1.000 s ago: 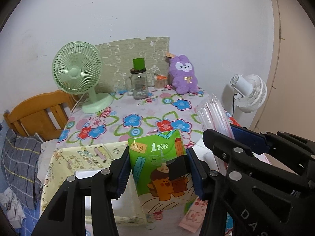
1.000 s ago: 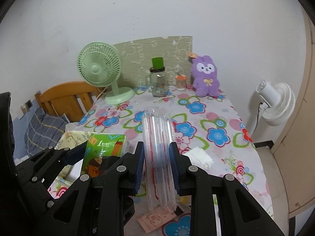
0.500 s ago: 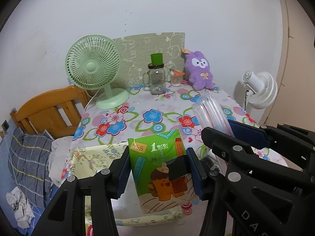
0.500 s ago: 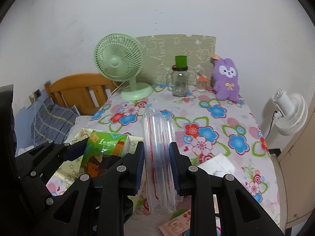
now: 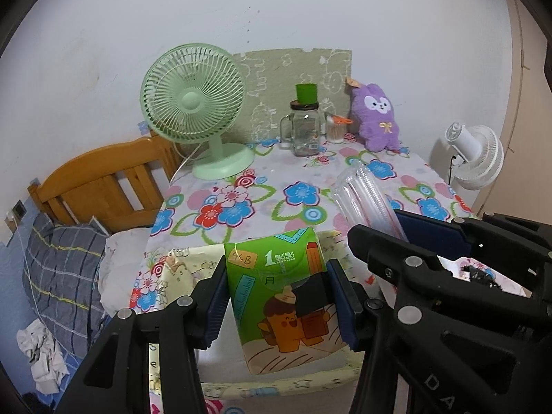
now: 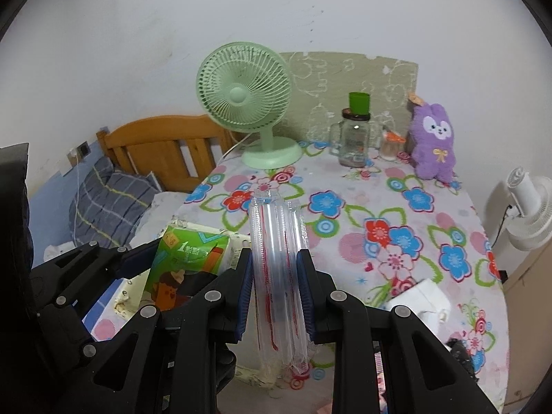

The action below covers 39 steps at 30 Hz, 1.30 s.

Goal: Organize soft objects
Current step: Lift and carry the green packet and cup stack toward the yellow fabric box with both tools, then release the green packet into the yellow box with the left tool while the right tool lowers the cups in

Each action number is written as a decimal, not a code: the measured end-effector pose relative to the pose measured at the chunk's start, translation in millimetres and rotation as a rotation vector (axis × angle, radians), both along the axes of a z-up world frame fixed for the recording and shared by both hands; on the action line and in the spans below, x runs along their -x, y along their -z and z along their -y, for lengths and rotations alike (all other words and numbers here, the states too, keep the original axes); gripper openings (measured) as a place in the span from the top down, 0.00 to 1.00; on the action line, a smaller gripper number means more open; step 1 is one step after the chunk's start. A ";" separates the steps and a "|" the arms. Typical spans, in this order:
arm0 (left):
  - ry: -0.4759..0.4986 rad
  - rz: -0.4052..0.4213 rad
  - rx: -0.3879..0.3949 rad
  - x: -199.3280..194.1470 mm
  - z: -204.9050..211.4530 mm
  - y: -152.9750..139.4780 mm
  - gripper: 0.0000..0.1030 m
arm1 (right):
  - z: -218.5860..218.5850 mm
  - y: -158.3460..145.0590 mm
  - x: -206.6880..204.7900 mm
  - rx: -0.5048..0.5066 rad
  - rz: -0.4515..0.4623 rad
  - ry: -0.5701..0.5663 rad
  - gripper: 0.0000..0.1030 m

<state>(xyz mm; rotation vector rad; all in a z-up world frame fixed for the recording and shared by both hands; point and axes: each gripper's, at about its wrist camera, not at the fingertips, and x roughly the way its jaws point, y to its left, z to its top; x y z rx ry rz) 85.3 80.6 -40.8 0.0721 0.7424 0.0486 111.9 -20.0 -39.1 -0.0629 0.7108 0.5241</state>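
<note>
Both grippers loaded: left gripper [image 5: 281,305] clamped on green tissue pack [image 5: 286,305], jaws part open, pads on its sides; right gripper [image 6: 275,298] nearly closed on clear bag roll [image 6: 278,276]. Both held just above floral table [image 6: 396,214] near edge. Back of table: fan [image 6: 243,98], plush [image 6: 434,139], jar [image 6: 353,139]

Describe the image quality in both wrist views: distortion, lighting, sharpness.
Left wrist view: strong fisheye bend with dark corners, soft even room light without hard shadows, the green tissue pack in the left tool is sharp. Right wrist view: same curved edges, the clear plastic pack in the right tool shows faint glare; the purple plush stays crisp.
</note>
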 end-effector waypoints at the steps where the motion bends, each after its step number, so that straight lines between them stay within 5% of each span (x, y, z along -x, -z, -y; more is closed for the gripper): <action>1: -0.003 -0.005 -0.001 -1.0 -2.6 2.1 0.46 | -3.2 1.4 -1.1 -0.001 -0.009 -0.006 0.72; 17: -0.032 -0.113 0.013 -15.3 -31.1 40.1 0.43 | -38.3 40.9 -19.2 0.019 -0.134 -0.058 0.72; 32: 0.009 -0.173 0.039 -24.0 -19.6 63.8 0.16 | -30.4 69.3 -30.9 0.080 -0.188 -0.008 0.72; 37: -0.005 -0.172 0.034 -21.6 -19.6 62.3 0.09 | -30.2 68.2 -29.4 0.093 -0.181 -0.020 0.65; 39: -0.007 -0.169 0.046 -19.3 -20.9 59.9 0.07 | -29.4 65.8 -27.6 0.087 -0.174 -0.036 0.55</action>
